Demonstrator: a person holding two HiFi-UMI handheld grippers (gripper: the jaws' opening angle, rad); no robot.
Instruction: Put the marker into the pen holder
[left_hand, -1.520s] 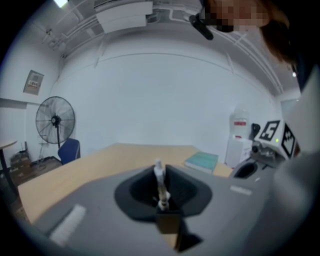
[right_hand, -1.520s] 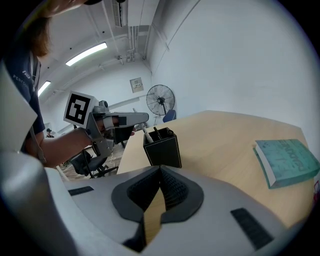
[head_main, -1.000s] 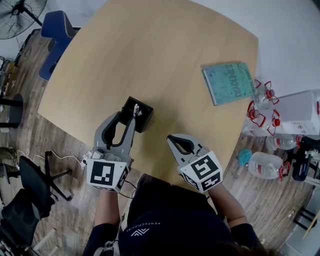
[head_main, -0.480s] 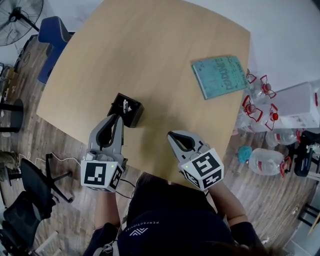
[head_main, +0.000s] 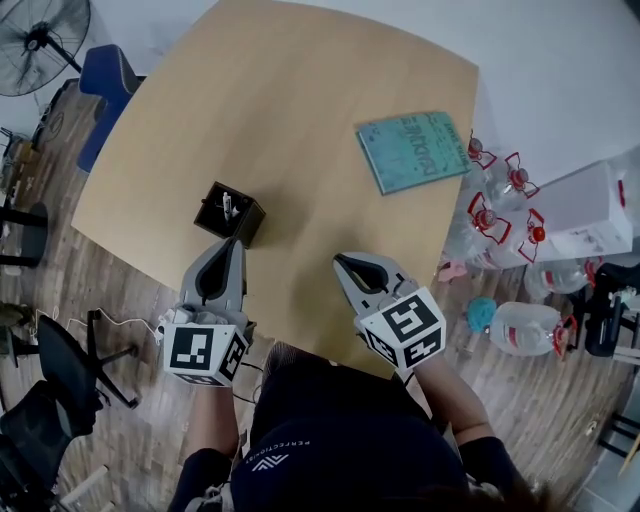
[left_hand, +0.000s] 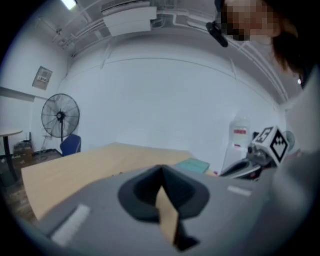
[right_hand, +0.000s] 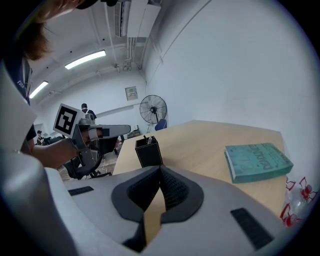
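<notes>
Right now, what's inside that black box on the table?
A marker's pale end shows inside the black pen holder; the walls hide everything lower down.

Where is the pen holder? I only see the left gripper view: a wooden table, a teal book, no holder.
Observer: In the head view the black pen holder stands on the table, just ahead of the left gripper, whose jaws have just been closing with nothing between them.
Operator: Is the marker in it?
Observer: Yes, a white marker sticks up out of it.
</notes>
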